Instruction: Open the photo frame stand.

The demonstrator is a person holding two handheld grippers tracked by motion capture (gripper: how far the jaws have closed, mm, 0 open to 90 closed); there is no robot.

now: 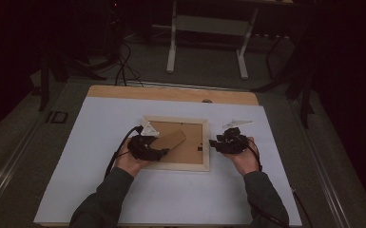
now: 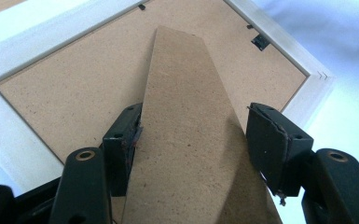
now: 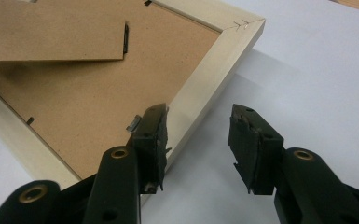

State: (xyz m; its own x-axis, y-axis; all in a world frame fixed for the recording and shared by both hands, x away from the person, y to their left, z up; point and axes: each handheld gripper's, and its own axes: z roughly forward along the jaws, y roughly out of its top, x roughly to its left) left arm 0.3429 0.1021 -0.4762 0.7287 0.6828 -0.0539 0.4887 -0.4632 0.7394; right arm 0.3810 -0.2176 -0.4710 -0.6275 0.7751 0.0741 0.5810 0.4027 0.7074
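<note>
A wooden picture frame (image 1: 177,142) lies face down on a white sheet (image 1: 100,190) that covers the table, its brown backing board (image 2: 65,93) up, roughly at the middle of the sheet. A cardboard stand flap (image 2: 186,140) rises at a slant from the backing board, its free end pointing toward the frame's left near corner. The left gripper (image 1: 148,148) sits over the frame's left near part, and in the left gripper view its jaws straddle the flap: one pad lies against the flap's edge, while the other stands just off the opposite edge, so the jaws are wide and not clamped. The right gripper (image 1: 218,142) rests at the frame's right edge; in the right gripper view its jaws are apart, one over the backing board beside a small metal tab (image 3: 134,122), the other over the white sheet, with the frame's rail (image 3: 205,79) between them and neither pad pressing on it.
</note>
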